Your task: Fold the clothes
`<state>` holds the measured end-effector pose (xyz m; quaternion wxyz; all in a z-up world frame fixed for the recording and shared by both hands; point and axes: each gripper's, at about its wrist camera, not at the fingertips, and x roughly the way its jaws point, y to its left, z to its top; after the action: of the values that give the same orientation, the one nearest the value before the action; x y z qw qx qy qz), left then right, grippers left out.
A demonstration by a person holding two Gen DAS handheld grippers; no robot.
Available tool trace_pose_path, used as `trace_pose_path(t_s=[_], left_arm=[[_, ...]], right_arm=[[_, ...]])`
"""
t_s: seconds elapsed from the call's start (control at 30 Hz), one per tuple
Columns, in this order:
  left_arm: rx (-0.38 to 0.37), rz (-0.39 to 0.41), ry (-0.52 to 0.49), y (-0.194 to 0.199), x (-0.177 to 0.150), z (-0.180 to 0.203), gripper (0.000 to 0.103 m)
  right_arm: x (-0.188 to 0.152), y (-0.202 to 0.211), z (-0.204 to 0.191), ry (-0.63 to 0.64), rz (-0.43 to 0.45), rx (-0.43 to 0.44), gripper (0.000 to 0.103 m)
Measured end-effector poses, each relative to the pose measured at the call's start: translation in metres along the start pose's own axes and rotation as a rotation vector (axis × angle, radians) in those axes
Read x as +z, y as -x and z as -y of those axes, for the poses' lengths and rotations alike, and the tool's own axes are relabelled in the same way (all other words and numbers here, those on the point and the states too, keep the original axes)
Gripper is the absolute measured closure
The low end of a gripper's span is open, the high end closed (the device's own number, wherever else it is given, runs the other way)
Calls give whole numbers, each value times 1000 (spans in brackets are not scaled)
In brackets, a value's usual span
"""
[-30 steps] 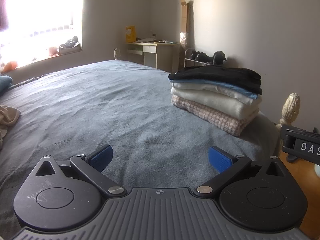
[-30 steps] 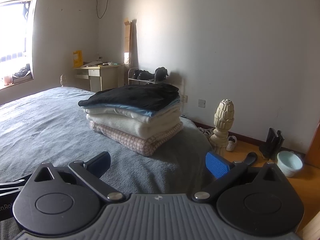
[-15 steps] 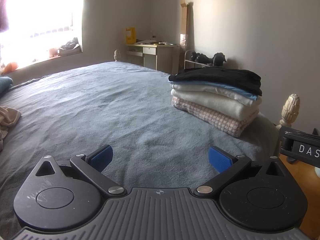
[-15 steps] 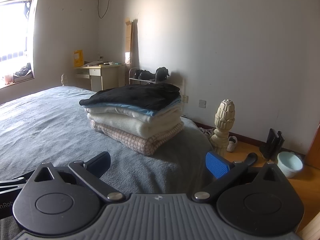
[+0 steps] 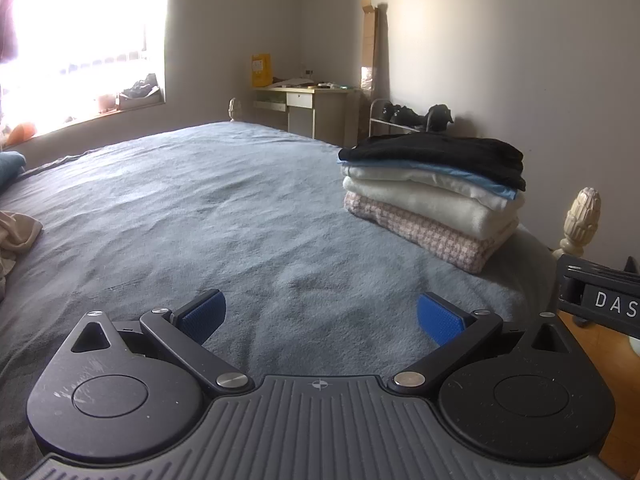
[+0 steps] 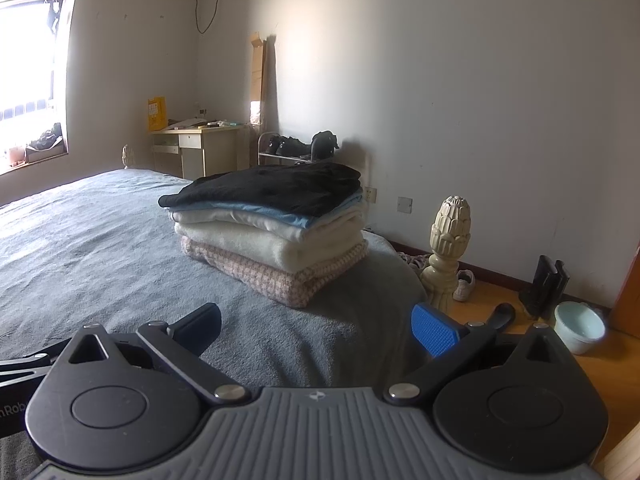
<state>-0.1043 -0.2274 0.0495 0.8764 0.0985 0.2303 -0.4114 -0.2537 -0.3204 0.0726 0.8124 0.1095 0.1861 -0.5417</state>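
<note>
Both wrist views, looking forward over the bed [image 5: 224, 216]. The left gripper [image 5: 318, 316] and the right gripper [image 6: 316, 326] hang side by side just above the near edge of the grey bedspread, each with its jaws spread wide and nothing between the blue pads; neither touches cloth.

The stack of folded clothes [image 6: 272, 232] sits at the bed's right-hand corner, beside the carved bedpost finial [image 6: 446, 248]. From the bottom it reads: a pink checked piece, a thick cream piece, a thin white-and-blue layer, and a black garment on top. The corner placement is probably deliberate, since it keeps finished items out of the way and leaves the broad middle of the bed free as a folding surface (edges of the stack are roughly aligned, so it appears stable).

A crumpled beige garment [image 5: 16, 240] lies at the far left edge of the left wrist view, well apart from the stack; only part of it shows. It looks unfolded, so it is the likely next item, which would explain the wide, unladen jaws: both grippers appear ready for a fresh grasp. A pale bowl [image 6: 580, 326] stands on the wooden floor to the right.
</note>
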Motion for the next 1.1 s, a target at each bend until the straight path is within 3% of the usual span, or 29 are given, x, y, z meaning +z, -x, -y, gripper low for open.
trace_pose_path(t_s=[1.1], left_arm=[[1, -1, 12, -1, 0, -8, 0]], right_arm=[[0, 0, -7, 13, 0, 5, 0]])
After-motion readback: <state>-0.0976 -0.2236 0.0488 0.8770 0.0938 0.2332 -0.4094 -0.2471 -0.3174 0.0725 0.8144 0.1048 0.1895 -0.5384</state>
